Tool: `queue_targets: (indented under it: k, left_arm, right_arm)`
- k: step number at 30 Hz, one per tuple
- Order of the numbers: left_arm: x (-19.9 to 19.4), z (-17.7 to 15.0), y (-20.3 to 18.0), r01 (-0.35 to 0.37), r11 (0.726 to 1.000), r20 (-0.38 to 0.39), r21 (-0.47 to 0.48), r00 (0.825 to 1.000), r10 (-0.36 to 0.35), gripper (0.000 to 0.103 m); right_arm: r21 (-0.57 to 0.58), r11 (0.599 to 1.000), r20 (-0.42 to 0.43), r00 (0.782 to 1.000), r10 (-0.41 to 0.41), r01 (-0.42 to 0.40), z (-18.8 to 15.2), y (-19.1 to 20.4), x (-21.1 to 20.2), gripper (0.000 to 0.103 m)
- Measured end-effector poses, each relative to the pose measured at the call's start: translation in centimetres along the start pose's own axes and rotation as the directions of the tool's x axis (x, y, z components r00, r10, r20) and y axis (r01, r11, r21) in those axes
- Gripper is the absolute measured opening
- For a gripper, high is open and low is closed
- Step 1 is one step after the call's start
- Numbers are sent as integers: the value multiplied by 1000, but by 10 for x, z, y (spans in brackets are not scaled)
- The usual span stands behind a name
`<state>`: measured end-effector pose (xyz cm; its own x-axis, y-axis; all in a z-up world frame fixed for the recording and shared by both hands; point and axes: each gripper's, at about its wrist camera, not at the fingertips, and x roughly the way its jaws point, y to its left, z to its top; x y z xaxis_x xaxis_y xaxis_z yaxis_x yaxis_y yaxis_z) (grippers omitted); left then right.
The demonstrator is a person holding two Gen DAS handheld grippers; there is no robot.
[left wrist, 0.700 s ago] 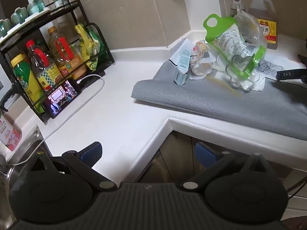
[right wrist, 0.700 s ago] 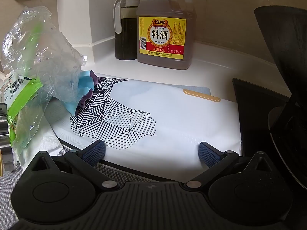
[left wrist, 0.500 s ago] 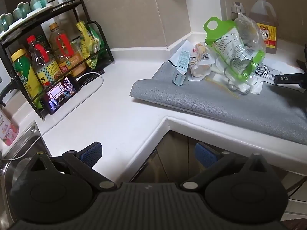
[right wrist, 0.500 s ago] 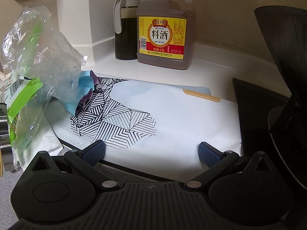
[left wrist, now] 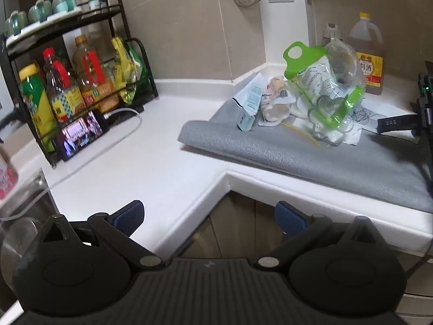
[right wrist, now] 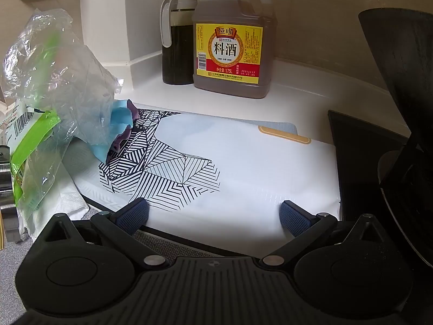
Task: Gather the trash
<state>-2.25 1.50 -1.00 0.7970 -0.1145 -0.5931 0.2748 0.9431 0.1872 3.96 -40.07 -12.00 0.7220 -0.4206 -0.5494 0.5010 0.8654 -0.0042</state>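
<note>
1. The right gripper (right wrist: 213,215) is standing with its jaws spread wide and grasping nothing; its two blue ribbed pads (right wrist: 132,214) are hovering over the near edge of the flat white mailer bag with the black geometric line print (right wrist: 243,168), which is filling the middle of the right wrist frame.
2. The left gripper (left wrist: 208,214) is likewise released and empty, hanging at the bottom of its frame above the inner corner of the white surface (left wrist: 140,168), well apart from any trash.
3. The trash is lying in a heap on the grey fabric mat (left wrist: 311,159) at right of centre in the left wrist frame: a crumpled clear plastic bag with a green handle strip (left wrist: 324,81), white crumpled paper tissues (left wrist: 273,105) and a small pale blue carton (left wrist: 247,113), all touching or overlapping.
4. In my judgement the step in hand is approaching a first piece. For the right jaws, the mailer is lying flat, so pinching an edge or corner looks better than pressing down on its middle.
5. The clear bag is soft and light, so the jaws are probably best closing on a gathered fold.
6. The brown cooking-wine jug with the yellow and red label (right wrist: 232,43) and the dark sauce dispenser with a white handle (right wrist: 177,38) are standing at the upper middle, behind the mailer; a reach should be keeping short of them.
</note>
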Motion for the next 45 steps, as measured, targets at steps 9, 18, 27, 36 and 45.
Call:
queue_targets:
  k: [9, 18, 27, 36, 45]
  left_arm:
    - [-16, -20, 17, -6, 999, 37, -43, 999, 7, 103]
    - [-21, -24, 25, -34, 999, 31, -41, 999, 35, 103]
    - [-19, -24, 24, -49, 998, 14, -42, 999, 50, 103]
    - [-19, -29, 20, -6, 998, 0, -70, 1000, 6, 103]
    - [-31, -40, 12, 66, 993, -6, -96, 998, -67, 103]
  right_arm:
    - [1, 1000, -1, 1000, 6, -6, 4, 0, 4, 103]
    - [5, 1000, 0, 1000, -10, 10, 2, 0, 0, 103]
    - [25, 999, 1, 999, -38, 38, 1, 6, -1, 103]
    - [-27, 999, 25, 999, 48, -47, -41, 26, -86, 103]
    - [-118, 970, 194, 953, 233, -214, -86, 30, -223, 103]
